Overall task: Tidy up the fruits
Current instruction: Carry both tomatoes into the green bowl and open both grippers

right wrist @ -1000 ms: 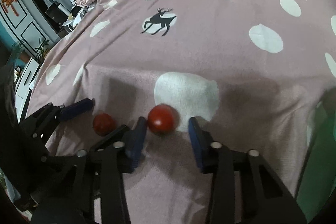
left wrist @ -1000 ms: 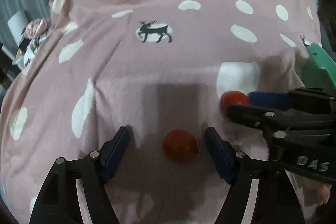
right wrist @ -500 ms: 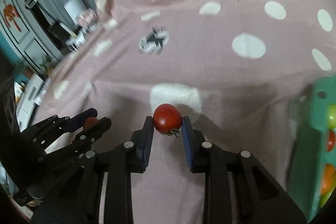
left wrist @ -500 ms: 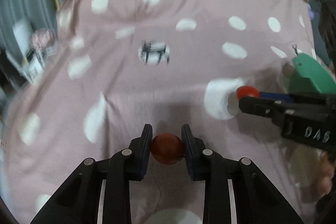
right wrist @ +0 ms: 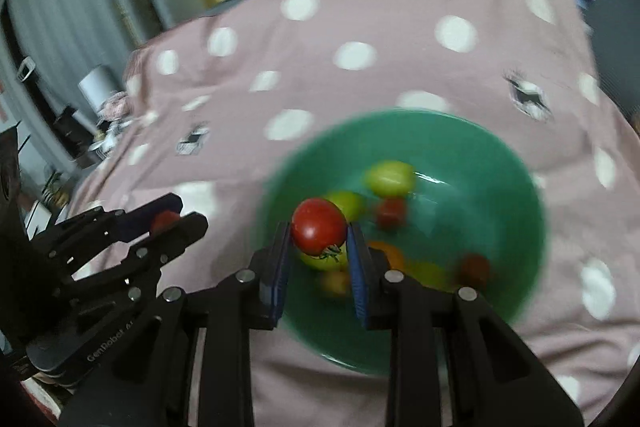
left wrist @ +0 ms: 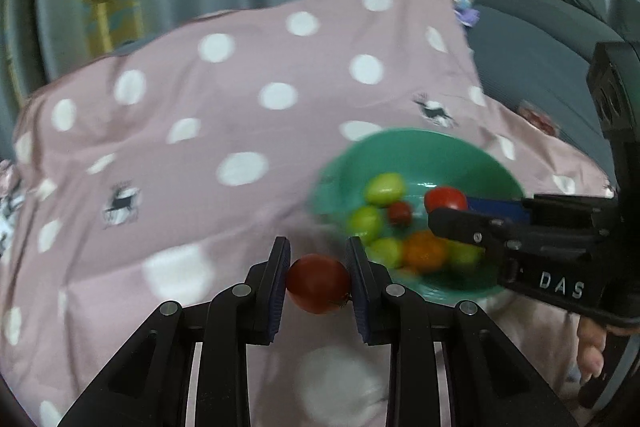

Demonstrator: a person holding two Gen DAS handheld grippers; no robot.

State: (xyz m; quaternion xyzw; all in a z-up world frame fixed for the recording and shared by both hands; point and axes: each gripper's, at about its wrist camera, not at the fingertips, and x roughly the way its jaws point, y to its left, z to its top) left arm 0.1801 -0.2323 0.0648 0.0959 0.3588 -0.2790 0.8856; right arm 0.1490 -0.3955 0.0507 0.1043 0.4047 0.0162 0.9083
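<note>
cloth (left wrist: 248, 99): pink, white dots, dark deer
bowl (right wrist: 500, 187): green
held tomatoes (left wrist: 318, 283): red
bowl fruit (left wrist: 384, 187): green, red, orange

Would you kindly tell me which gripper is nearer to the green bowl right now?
Right. The right gripper holds its tomato over the green bowl; the left gripper holds its tomato beside the rim.

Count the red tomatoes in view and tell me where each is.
4. Left claw grips a tomato short of the green bowl; right claw grips a second tomato over it; two small tomatoes lie inside. Blur or the claws may hide more.
</note>
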